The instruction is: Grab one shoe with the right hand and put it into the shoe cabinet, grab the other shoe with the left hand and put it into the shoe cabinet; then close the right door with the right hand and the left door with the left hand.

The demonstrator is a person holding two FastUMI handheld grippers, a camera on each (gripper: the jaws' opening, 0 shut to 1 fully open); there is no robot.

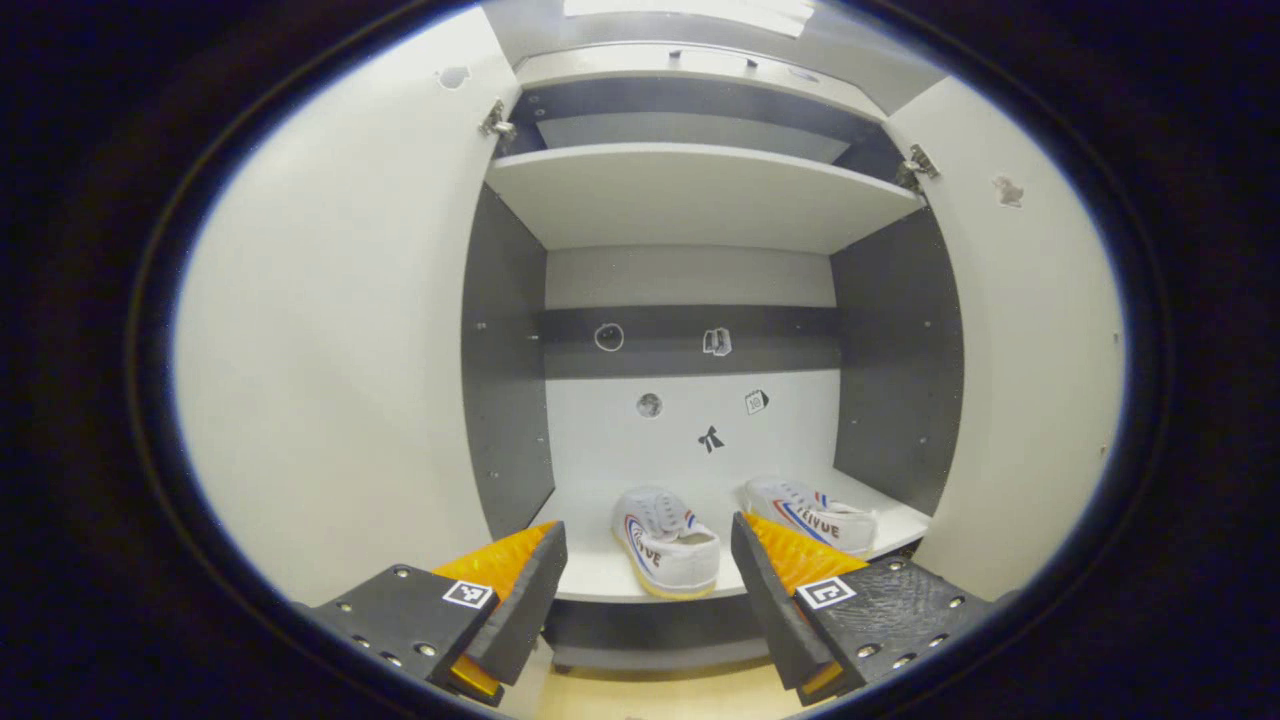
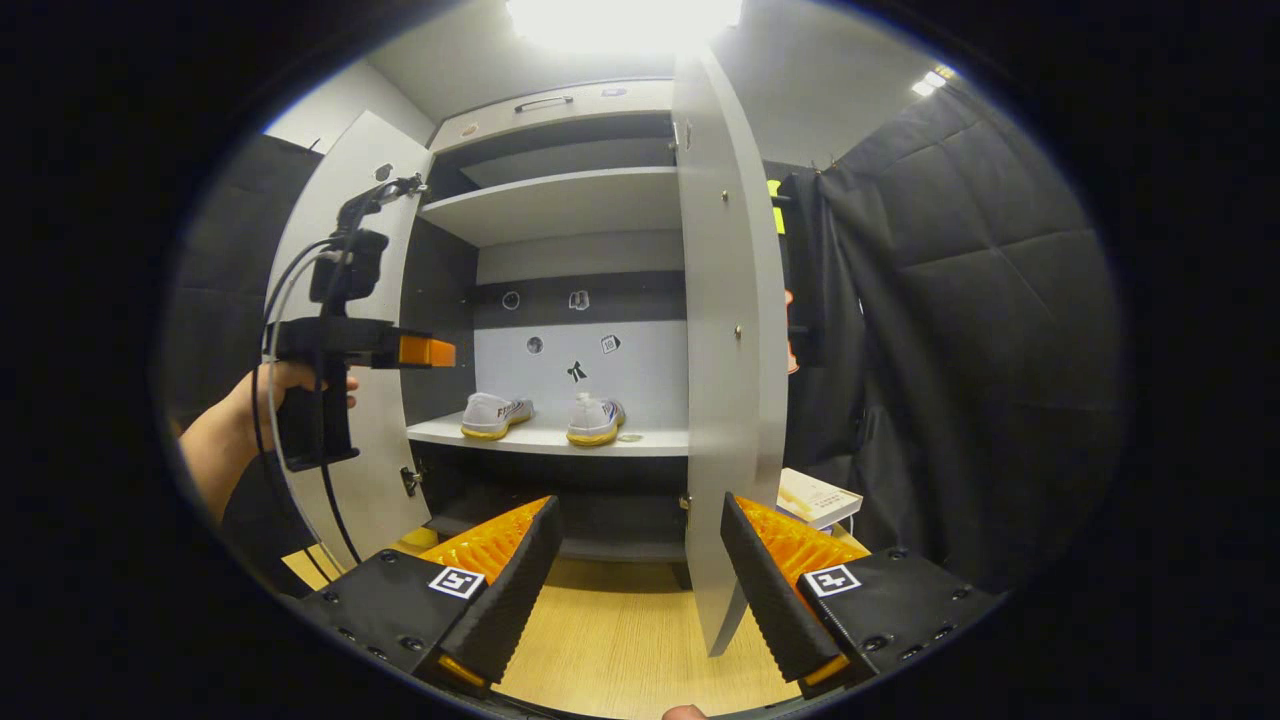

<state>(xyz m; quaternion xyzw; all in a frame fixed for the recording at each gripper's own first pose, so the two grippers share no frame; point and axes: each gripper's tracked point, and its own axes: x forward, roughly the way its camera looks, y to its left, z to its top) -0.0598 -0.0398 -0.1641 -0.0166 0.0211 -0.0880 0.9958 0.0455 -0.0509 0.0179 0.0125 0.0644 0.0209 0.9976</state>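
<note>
Standing open, the shoe cabinet faces the left gripper view straight on, pale shelves between dark side walls. Its left door and right door are both swung wide there; in the right gripper view the right door stands edge-on just ahead of the camera, and the left door is angled away behind the other gripper. Padded black cloth hangs to the right of the cabinet, and a wooden floor runs beneath it.

Both shoes sit on the lower shelf, side by side but apart, inside the cabinet. The nearer shoe shows its heel to the left gripper view; the other shoe lies slightly farther back and to the right, turned sideways. From the right gripper view the same pair appear as one shoe on the left and one on the right.

The left gripper is in front of the shelf, jaws spread and holding nothing. The right gripper is low over the floor, jaws likewise spread and unloaded. In the right gripper view the left gripper is held up by a hand beside the left door.

A small book-like object lies on the floor by the right door's foot.
</note>
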